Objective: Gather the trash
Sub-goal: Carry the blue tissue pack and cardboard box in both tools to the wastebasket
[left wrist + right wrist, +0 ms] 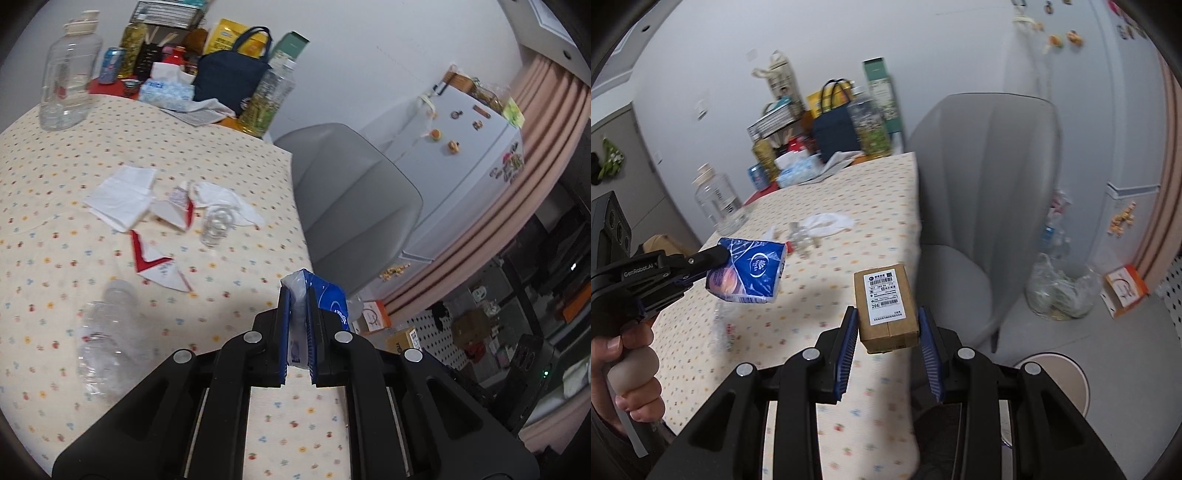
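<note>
My left gripper [298, 295] is shut on a blue tissue packet [327, 295] and holds it above the table's right edge; the packet also shows in the right wrist view [750, 271]. My right gripper [888, 314] is shut on a small cardboard box [886, 306] with a white label, held above the table edge. On the spotted tablecloth [55, 206] lie white napkins [122, 195], red-and-white wrappers [155, 264], a small clear cup [216, 229] and a crushed clear bottle [107, 339].
A grey chair [982, 206] stands by the table's right side. A clear plastic trash bag [1058, 291] sits on the floor beyond it, beside an orange-and-white box [1124, 290]. A large clear jar [68, 81], a navy tote [232, 79] and bottles crowd the table's far end.
</note>
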`<state>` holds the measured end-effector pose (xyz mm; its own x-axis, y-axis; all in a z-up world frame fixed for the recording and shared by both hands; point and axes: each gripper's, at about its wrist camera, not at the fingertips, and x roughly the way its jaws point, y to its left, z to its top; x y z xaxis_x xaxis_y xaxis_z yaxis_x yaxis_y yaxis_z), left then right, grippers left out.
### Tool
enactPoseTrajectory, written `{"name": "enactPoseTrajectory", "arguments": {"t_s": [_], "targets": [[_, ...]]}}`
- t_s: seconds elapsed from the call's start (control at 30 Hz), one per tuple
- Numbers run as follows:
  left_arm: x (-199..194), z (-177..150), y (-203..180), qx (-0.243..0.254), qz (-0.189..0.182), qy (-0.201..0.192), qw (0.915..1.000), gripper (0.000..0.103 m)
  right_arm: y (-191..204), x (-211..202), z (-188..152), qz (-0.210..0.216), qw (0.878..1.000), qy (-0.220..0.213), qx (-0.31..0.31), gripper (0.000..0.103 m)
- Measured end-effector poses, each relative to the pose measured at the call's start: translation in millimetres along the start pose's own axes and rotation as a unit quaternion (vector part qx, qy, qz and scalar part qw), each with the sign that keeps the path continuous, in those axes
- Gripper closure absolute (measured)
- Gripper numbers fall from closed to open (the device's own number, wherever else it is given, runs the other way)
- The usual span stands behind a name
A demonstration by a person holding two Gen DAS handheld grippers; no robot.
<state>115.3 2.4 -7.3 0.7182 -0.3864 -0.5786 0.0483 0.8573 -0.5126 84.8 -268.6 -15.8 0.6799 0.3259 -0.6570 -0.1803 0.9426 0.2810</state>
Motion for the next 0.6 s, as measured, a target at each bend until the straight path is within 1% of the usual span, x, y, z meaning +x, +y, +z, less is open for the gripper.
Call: {"name": "enactPoseTrajectory", "arguments": {"t_s": [0.23,0.6], "targets": [[31,-10,-35,0.028,-0.018,0.029,0.9990,0.094,-47,-9,-10,-0.036,0.999,0.000,0.035,0.069],[83,-28,-79,0.067,-0.028,0.077,0.9944,0.094,-109,-11,-32,-0.078,0.993,0.007,0.084,0.069]]}}
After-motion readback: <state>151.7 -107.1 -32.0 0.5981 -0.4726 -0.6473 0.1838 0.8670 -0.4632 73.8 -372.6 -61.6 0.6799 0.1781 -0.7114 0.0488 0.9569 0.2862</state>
